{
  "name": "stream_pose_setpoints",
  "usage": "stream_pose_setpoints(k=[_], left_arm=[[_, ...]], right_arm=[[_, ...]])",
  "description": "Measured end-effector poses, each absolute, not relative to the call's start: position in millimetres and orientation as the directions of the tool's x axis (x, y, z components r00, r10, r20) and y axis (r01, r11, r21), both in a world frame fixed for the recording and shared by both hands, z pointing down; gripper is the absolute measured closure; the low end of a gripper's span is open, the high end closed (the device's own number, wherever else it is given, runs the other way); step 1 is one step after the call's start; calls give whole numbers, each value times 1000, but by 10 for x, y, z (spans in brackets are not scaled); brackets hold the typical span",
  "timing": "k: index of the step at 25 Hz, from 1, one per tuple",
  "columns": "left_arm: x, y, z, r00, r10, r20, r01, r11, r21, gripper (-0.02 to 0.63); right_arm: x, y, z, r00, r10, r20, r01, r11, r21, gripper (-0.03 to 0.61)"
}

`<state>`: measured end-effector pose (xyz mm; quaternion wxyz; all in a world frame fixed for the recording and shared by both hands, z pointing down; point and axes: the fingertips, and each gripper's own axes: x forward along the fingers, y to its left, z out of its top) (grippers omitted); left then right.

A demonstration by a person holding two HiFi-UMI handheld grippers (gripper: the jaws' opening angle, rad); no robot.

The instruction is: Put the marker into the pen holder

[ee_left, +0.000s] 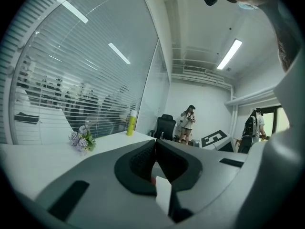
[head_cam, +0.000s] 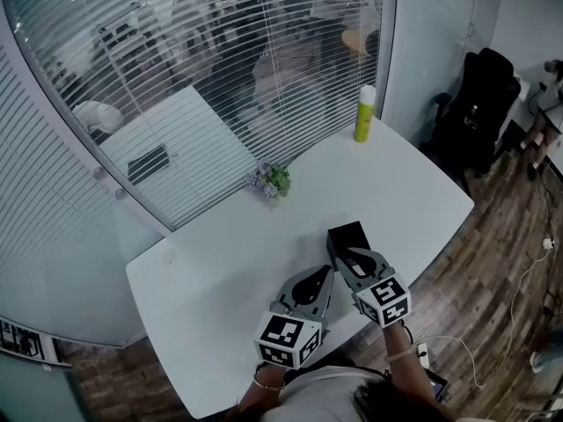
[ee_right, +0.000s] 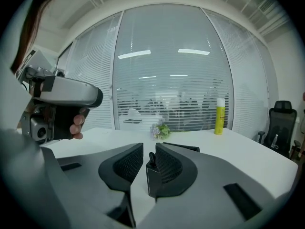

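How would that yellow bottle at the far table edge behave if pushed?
The bottle stands tall and narrow, so a push high up would likely tip it. It looks round, so once down it may roll, and the table edge is close. Probably rigid plastic; fill unseen.

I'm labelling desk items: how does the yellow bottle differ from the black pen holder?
The bottle is yellow with a white cap; the pen holder is black. The bottle is tall and slim, the pen holder squat and boxy. The bottle stands far off by the glass wall; the pen holder sits just ahead of the right gripper. Both stand upright on the white table.
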<state>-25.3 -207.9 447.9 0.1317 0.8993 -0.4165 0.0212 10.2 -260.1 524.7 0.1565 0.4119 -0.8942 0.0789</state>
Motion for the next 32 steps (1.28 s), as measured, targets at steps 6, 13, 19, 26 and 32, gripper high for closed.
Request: stream_pose_setpoints(k=[6, 13, 19, 26, 32], left_arm=[[-251, -2019, 4438, 636, -759, 137, -768, -608, 199, 594], [-254, -1900, 4333, 621, -773, 129, -782, -600, 171, 594], [-229, -1776, 4261, 608, -785, 117, -791, -587, 171, 594], [-151, -1579, 4272, 602, -789, 123, -796, -579, 178, 594], [-76, -1433, 4257, 596, -794, 123, -800, -574, 173, 594]], right_arm=[[136, -2509, 5106, -626, -722, 294, -755, 656, 3, 489], [186, -2378, 4902, -633, -734, 247, -753, 658, 24, 523], [332, -2255, 4740, -625, -753, 204, -769, 640, 7, 531], [427, -2019, 4683, -648, -734, 206, -752, 659, -21, 537], [534, -1862, 4600, -643, -740, 196, -755, 655, -5, 541]])
